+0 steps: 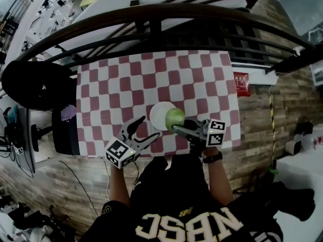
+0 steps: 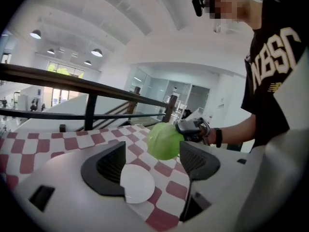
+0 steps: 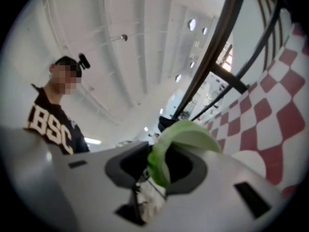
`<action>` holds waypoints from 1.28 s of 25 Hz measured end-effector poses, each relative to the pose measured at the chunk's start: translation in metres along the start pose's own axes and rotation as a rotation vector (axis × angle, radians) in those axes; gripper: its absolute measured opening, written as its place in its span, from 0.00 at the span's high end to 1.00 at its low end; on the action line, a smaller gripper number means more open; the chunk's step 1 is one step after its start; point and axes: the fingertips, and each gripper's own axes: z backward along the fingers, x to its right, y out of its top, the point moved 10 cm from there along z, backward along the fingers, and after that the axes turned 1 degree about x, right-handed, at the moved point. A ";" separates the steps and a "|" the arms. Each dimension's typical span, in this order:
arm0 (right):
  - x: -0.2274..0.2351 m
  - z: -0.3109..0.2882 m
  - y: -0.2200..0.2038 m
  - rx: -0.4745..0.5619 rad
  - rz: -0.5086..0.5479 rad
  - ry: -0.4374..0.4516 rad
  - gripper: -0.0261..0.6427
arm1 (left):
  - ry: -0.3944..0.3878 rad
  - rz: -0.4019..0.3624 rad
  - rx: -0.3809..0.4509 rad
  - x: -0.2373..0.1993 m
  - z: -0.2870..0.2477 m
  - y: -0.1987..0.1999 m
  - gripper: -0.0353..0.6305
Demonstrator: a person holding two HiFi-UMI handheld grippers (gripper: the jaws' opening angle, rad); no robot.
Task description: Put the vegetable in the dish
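Head view, centre: right gripper [image 1: 179,128] jaws clenched on cabbage [image 1: 175,117] by dish [image 1: 158,113] | left gripper [image 1: 150,127] jaws released | cabbage likely light, soft-leaved; hold by base.

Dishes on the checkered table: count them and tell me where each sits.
1. The dish lies by the near edge of the table; the right gripper holds the cabbage at its right rim. No other seems hidden.
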 end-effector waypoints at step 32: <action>0.035 0.041 -0.020 0.211 -0.002 -0.124 0.63 | -0.175 -0.243 -0.459 -0.006 -0.079 -0.014 0.20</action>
